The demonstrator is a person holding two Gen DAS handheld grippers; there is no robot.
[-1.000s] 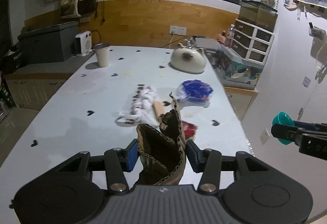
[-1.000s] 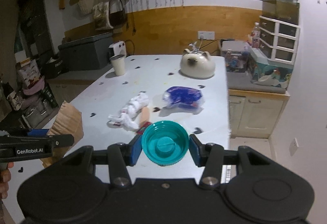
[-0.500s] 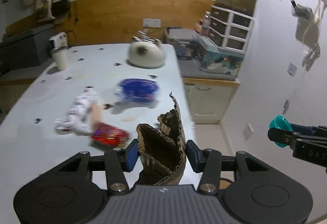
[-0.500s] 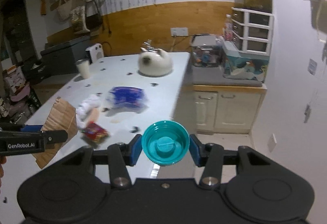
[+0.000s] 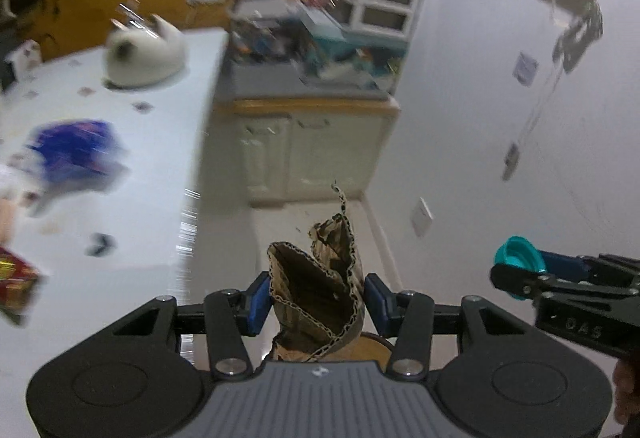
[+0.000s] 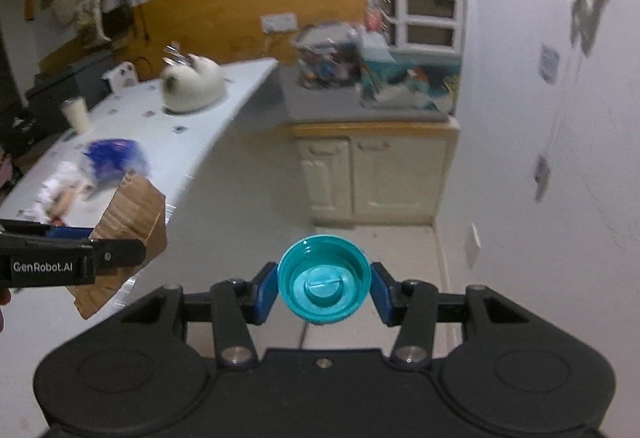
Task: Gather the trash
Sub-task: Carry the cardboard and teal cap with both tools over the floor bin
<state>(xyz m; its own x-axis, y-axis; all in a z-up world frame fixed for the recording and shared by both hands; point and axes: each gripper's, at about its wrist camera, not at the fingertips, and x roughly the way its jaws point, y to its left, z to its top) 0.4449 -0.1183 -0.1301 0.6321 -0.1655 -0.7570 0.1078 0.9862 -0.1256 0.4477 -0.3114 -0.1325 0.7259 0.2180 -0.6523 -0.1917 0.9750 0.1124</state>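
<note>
Left gripper point(image 5: 316, 296): jaws part-closed, blue pads pinching crumpled cardboard point(image 5: 320, 286) from both sides; torn edge sticks up above pads. Right gripper point(image 6: 324, 290): jaws part-closed, clamped on teal lid point(image 6: 324, 280), hollow side toward camera, pads touching rim left and right. Both loads held in air beyond table point(image 5: 160, 142) edge, over floor. Blue bag point(image 5: 76, 148), red wrapper point(image 5: 16, 284), cat-shaped teapot point(image 5: 146, 56) lie on table, blurred.
</note>
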